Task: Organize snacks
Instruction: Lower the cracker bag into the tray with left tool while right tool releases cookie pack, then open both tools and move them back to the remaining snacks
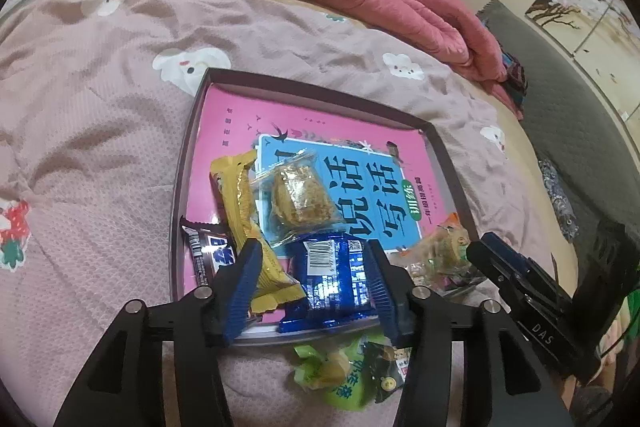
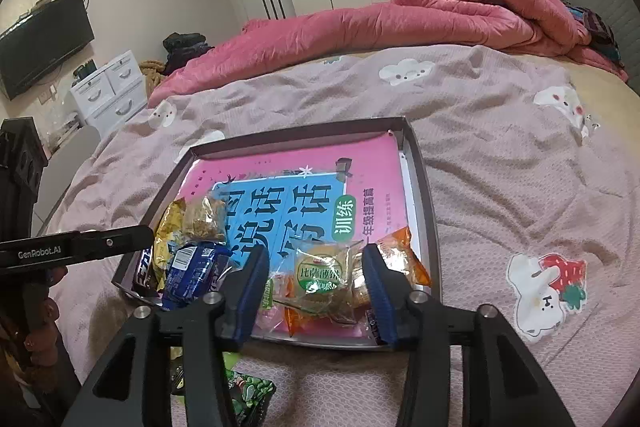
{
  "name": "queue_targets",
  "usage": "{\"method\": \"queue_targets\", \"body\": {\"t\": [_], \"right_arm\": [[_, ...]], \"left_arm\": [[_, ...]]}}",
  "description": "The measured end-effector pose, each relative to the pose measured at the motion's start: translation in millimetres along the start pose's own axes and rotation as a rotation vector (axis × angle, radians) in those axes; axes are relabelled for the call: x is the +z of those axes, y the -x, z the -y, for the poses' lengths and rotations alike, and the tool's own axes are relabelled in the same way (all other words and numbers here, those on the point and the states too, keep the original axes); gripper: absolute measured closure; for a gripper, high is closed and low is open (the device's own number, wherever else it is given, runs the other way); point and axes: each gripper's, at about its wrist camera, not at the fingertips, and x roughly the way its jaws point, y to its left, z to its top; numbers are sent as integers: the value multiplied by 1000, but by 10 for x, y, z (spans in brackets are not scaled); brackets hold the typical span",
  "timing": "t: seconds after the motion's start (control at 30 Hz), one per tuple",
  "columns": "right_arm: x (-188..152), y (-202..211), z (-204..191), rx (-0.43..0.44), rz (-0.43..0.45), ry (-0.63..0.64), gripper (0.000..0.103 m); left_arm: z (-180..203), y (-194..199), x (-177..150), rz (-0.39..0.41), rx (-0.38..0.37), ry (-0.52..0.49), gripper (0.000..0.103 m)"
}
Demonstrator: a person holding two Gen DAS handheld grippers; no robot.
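A dark shallow tray (image 1: 188,155) (image 2: 424,187) lies on the bed with a pink book (image 1: 232,115) inside. In it are a yellow bar (image 1: 240,203), a clear packet of brown cake (image 1: 300,203) and a dark chocolate bar (image 1: 204,251). My left gripper (image 1: 316,283) stands open over the tray's near edge. A blue packet (image 1: 332,279) (image 2: 192,271) lies between its fingers, loose on the left side. My right gripper (image 2: 316,287) is open around a clear biscuit packet with a green label (image 2: 320,275), which rests in the tray beside an orange packet (image 2: 400,255).
Green snack packets (image 1: 336,375) (image 2: 248,395) and a dark packet (image 1: 392,371) lie on the sheet in front of the tray. A rolled pink quilt (image 2: 440,15) lies at the back. White drawers (image 2: 112,91) and a TV (image 2: 40,43) stand at the left.
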Motion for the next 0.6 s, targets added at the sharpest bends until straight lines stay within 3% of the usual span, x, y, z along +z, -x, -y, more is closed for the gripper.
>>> {"method": "queue_targets", "body": {"t": [0.6], "right_arm": [[-34,275,-212,53,51,88,39]], "left_arm": [[85,203,-96,14,25,-52,35]]}}
